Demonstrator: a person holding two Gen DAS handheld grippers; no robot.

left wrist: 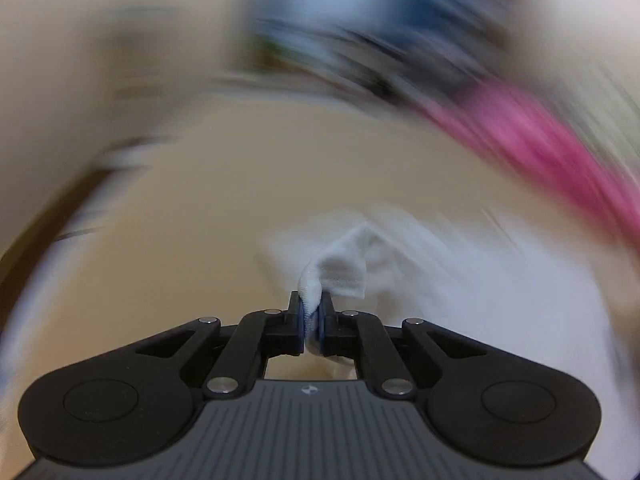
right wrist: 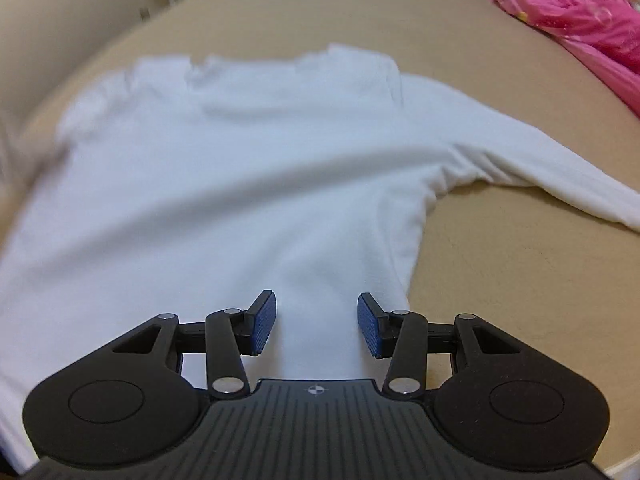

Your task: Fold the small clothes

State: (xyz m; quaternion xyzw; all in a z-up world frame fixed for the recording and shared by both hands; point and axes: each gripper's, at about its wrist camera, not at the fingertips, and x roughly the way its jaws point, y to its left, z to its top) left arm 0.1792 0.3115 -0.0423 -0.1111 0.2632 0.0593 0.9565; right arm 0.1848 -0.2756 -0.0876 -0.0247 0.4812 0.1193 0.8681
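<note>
A small white long-sleeved shirt (right wrist: 224, 184) lies spread on a tan surface (right wrist: 500, 272), one sleeve (right wrist: 552, 176) stretched out to the right. My right gripper (right wrist: 317, 322) hovers over the shirt's lower part, jaws open, with no cloth pinched between the blue pads (right wrist: 264, 322). In the heavily blurred left wrist view, my left gripper (left wrist: 311, 312) is shut on a bunched corner of white cloth (left wrist: 344, 268), which rises out of the jaws. The rest of that white garment (left wrist: 500, 280) smears off to the right.
A crumpled pink fabric (right wrist: 572, 12) lies at the far right of the tan surface, and shows as a pink streak (left wrist: 532, 136) in the left wrist view. Blurred blue and dark shapes (left wrist: 360, 32) fill the background there. Bare tan surface (left wrist: 200, 200) extends left of the shirt.
</note>
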